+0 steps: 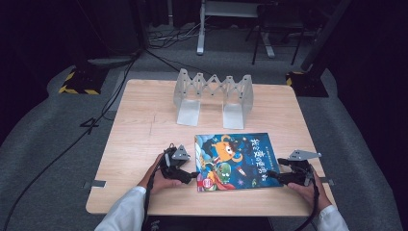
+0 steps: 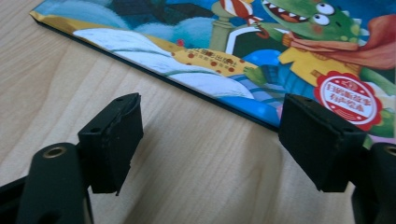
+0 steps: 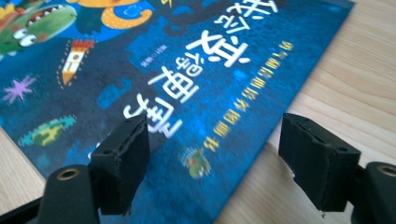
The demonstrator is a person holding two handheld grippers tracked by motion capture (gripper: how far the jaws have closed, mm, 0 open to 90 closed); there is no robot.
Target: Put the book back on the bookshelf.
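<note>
A blue picture book (image 1: 235, 161) with cartoon monsters on its cover lies flat on the wooden table (image 1: 139, 130), near the front edge. My left gripper (image 1: 191, 176) rests on the table at the book's left edge, open. In the left gripper view the book (image 2: 261, 56) lies just beyond the gap, with one jaw over its corner. My right gripper (image 1: 272, 175) is at the book's right front corner, also open. In the right gripper view the book's (image 3: 140, 70) corner runs between the jaws, one jaw above the cover and the other above bare wood.
A grey folding metal book rack (image 1: 213, 96) stands at the back middle of the table. The person's hands and white sleeves come in from the front edge. Cables (image 1: 57, 154) trail over the grey floor at the left.
</note>
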